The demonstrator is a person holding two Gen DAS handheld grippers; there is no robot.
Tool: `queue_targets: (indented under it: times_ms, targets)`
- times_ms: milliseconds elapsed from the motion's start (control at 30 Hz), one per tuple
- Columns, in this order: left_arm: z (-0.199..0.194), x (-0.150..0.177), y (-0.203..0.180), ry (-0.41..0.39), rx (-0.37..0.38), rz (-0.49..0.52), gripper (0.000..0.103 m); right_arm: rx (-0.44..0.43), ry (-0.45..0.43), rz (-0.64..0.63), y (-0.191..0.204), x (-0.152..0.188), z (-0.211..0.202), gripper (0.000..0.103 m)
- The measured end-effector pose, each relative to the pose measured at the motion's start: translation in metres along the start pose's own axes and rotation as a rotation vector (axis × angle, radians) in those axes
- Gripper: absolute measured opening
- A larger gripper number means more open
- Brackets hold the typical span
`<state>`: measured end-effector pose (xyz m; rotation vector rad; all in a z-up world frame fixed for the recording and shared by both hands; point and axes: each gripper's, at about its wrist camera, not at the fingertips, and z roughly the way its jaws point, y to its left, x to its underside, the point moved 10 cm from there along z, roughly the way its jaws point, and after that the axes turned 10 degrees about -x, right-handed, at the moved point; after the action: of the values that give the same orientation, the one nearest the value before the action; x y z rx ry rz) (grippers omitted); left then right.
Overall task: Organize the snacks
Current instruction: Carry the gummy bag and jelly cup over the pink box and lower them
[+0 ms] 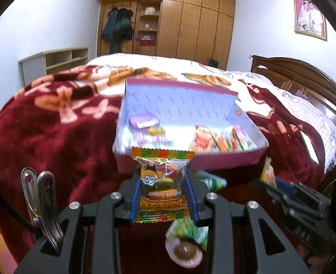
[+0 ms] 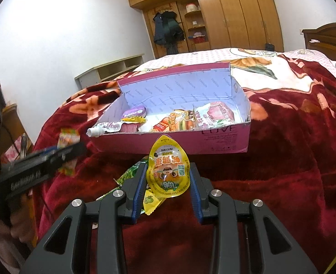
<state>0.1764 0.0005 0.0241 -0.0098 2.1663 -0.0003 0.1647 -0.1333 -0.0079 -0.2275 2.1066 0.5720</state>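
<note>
My left gripper (image 1: 163, 171) is shut on a burger gummy packet (image 1: 162, 182), held upright just in front of the pink cardboard box (image 1: 190, 162). My right gripper (image 2: 168, 166) is shut on a yellow egg-shaped snack pack (image 2: 169, 171), also before the box (image 2: 225, 139). Inside the box lie a purple cup (image 2: 134, 112), a spouted pouch (image 2: 104, 129), a burger packet (image 2: 179, 122) and a pink-and-white bag (image 2: 215, 114). The left gripper (image 2: 74, 150) with its packet shows blurred at the left of the right wrist view.
The box rests on a bed under a red flowered blanket (image 2: 282, 159). Loose green packets (image 2: 131, 173) and a yellow-green one (image 2: 152, 202) lie on the blanket under the right gripper. A round brown snack (image 1: 183, 252) lies below the left one. A wooden headboard (image 1: 305, 77) stands at the right.
</note>
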Motion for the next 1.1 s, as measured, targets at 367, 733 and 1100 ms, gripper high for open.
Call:
queue_targets:
  times_ms: [367,733,1100]
  targets:
    - [0.051,-0.048,-0.001,-0.040,0.027,0.016,0.035,0.003,0.004,0.015,-0.010,-0.003,0.003,0.036]
    - [0.102,-0.051,-0.001,-0.023,0.034,-0.013,0.036,0.010,-0.005,-0.005,-0.011,-0.009,0.003,0.036]
    - [0.117,-0.043,0.001,-0.008,0.017,-0.027,0.055,0.014,0.002,0.009,-0.020,-0.013,0.009,0.036]
